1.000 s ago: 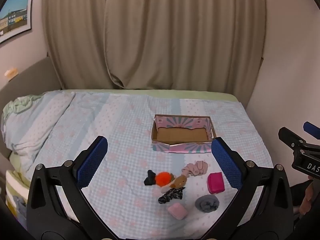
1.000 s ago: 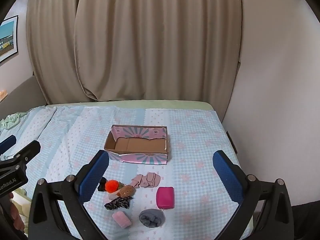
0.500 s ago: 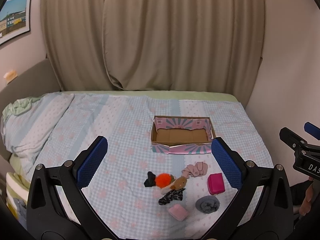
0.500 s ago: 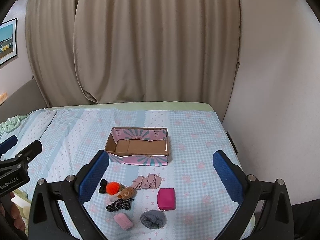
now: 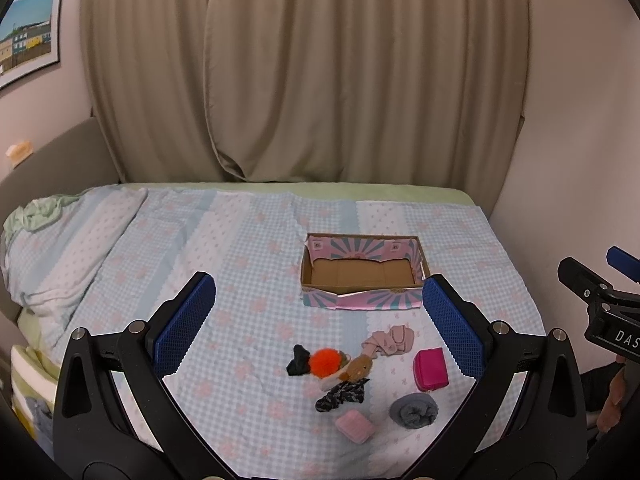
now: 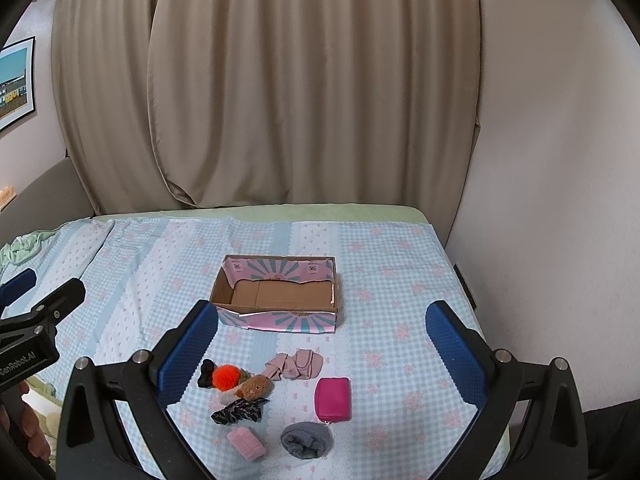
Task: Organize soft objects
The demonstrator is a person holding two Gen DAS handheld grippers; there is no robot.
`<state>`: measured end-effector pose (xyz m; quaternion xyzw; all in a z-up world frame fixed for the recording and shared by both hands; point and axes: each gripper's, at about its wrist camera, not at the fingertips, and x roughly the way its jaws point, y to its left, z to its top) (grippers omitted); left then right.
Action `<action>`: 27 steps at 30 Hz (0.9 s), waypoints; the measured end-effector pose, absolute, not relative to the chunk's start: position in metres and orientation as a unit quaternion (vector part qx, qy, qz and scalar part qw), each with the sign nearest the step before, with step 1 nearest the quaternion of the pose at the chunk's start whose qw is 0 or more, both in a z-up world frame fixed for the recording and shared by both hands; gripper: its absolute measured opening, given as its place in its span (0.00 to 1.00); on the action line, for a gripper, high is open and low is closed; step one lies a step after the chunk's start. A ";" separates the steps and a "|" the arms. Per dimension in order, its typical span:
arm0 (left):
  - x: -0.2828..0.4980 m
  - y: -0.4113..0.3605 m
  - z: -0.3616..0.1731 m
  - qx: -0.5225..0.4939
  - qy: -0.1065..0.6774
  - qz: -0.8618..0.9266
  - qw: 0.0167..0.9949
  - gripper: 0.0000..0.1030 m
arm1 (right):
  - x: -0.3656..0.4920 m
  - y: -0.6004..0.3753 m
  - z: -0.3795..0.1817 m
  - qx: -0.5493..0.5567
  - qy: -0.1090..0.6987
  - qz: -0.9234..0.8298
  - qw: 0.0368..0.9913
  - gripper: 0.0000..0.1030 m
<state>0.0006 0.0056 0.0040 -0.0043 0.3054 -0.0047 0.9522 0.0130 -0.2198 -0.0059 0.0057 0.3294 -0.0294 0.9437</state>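
Note:
A pink-and-teal cardboard box lies open and empty on the bed. In front of it sit soft items: a beige-pink cloth, a magenta pouch, a grey rolled sock, a pale pink pad, a dark scrunchie, an orange pompom and a brown plush. My left gripper and right gripper both hover open above the pile, holding nothing.
The checked blue bedspread covers the bed; a pillow lies at the left. Beige curtains hang behind, and a wall closes the right side. A hand holds the other gripper's handle at the left edge.
Both views have shifted slightly, with the box and the pile sitting a little lower and nearer. Nothing on the bed has moved, and both grippers stay open.

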 end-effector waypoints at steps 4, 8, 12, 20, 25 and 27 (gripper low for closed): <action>0.002 0.005 0.004 -0.004 0.307 -0.004 0.952 0.99 | 0.017 -0.222 -0.004 0.011 0.331 -0.029 0.943 1.00; 0.003 0.006 0.004 -0.006 0.308 -0.006 0.951 0.99 | 0.021 -0.220 -0.001 0.010 0.330 -0.025 0.943 1.00; 0.003 0.007 0.005 -0.005 0.308 -0.006 0.951 0.99 | 0.012 -0.220 -0.003 0.011 0.328 -0.024 0.944 1.00; 0.003 0.008 0.003 -0.004 0.306 -0.008 0.952 0.99 | 0.013 -0.219 -0.005 0.011 0.328 -0.025 0.944 1.00; 0.003 0.008 0.003 -0.004 0.306 -0.008 0.952 1.00 | 0.013 -0.219 -0.004 0.011 0.327 -0.024 0.945 1.00; 0.003 0.008 0.003 -0.004 0.306 -0.008 0.952 0.99 | 0.014 -0.219 -0.004 0.012 0.327 -0.024 0.945 1.00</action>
